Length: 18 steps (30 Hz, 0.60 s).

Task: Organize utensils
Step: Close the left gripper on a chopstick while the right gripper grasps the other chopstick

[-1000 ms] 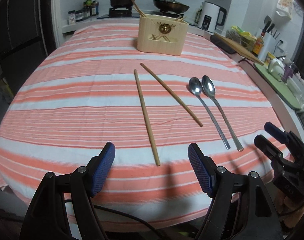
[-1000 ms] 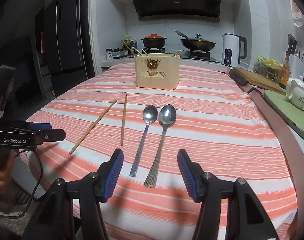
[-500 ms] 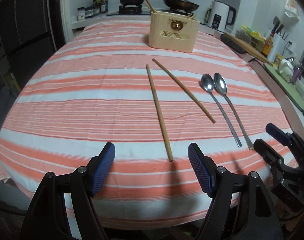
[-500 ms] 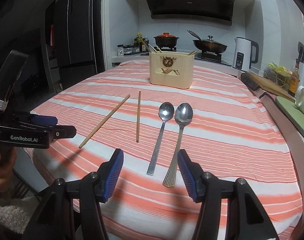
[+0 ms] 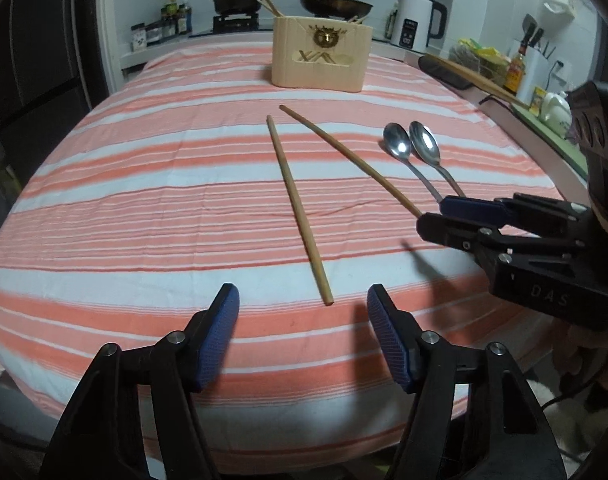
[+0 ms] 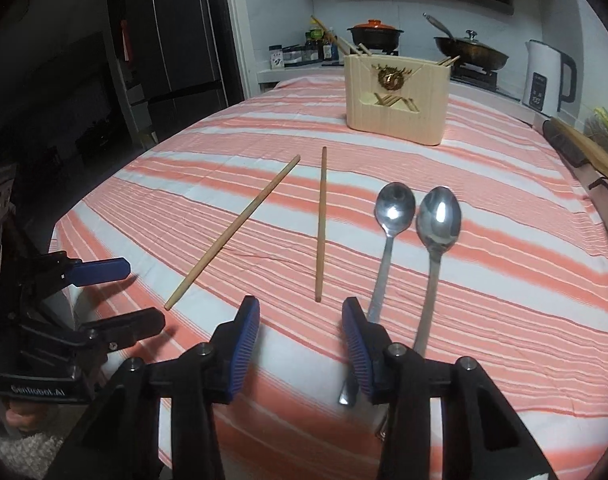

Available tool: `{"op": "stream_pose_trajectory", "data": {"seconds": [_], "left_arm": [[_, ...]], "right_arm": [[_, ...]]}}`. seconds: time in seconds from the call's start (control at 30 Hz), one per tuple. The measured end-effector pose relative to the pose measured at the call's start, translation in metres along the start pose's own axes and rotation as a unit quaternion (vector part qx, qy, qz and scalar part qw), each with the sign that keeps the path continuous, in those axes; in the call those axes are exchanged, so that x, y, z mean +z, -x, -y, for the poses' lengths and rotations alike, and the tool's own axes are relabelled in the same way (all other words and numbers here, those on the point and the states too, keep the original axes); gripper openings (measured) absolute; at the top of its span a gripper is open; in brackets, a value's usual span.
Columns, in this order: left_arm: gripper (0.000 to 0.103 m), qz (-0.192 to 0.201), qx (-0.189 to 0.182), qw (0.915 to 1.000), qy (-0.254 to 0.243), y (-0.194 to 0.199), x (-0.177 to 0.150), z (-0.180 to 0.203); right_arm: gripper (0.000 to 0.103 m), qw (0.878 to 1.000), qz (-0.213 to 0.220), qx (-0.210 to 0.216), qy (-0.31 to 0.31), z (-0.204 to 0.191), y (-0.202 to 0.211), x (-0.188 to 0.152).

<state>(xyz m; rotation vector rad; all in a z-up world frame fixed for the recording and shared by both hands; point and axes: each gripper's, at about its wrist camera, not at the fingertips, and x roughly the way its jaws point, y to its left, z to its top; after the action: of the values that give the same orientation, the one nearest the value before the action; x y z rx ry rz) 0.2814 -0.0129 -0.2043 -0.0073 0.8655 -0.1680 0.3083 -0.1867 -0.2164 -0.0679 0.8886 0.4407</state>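
1. Two chopsticks, the left chopstick (image 5: 297,208) and the right chopstick (image 5: 350,158), lie loose on the striped desk (image 5: 143,184), splayed apart at the near ends. Two spoons (image 6: 418,240) lie side by side to their right, bowls touching. All handles point toward the person, likely laid out for easy pickup.
2. Wooden holder (image 5: 322,54) stands upright at the far end, a few chopsticks already in it. Probably the drop target.
3. Left hand-held gripper (image 5: 301,334) is spread and empty, lined up with the near tip of the left chopstick.
4. Right hand-held gripper (image 6: 299,340) is spread and empty, low over the right chopstick's near end, with the spoon handles just beside its right finger.
5. Versus half a second ago, both grippers moved forward; the right one has swung left, from the spoons toward the chopstick. Utensils unmoved.
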Motion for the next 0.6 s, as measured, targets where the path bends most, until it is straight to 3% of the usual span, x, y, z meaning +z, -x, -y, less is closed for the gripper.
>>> {"op": "stream_pose_trajectory", "data": {"seconds": [0.07,0.2,0.3,0.33,0.37,0.6], "left_arm": [[0.052,-0.004,-0.001,1.0000,-0.001,-0.005,0.000,0.002],[0.042,0.003,0.009,0.9998,-0.018,-0.011,0.002,0.009],[0.013,0.006,0.012,0.9996,-0.024,-0.014,0.004,0.012],[0.008,0.008,0.013,0.9996,-0.025,-0.015,0.004,0.012],[0.006,0.010,0.014,0.9996,-0.024,-0.015,0.005,0.012],[0.003,0.018,0.020,0.9996,0.003,-0.008,-0.001,0.001]], "right_arm": [[0.034,1.000,-0.011,0.002,-0.002,0.002,-0.010,0.005],[0.034,1.000,-0.029,-0.008,-0.005,0.005,-0.021,0.009],[0.026,0.999,-0.028,-0.026,0.009,0.001,-0.024,0.007],[0.016,0.999,-0.028,-0.032,0.012,0.001,-0.024,0.007],[0.007,0.999,-0.026,-0.035,0.009,0.001,-0.023,0.006],[0.005,0.999,-0.004,-0.042,-0.002,0.003,-0.013,0.000]]}}
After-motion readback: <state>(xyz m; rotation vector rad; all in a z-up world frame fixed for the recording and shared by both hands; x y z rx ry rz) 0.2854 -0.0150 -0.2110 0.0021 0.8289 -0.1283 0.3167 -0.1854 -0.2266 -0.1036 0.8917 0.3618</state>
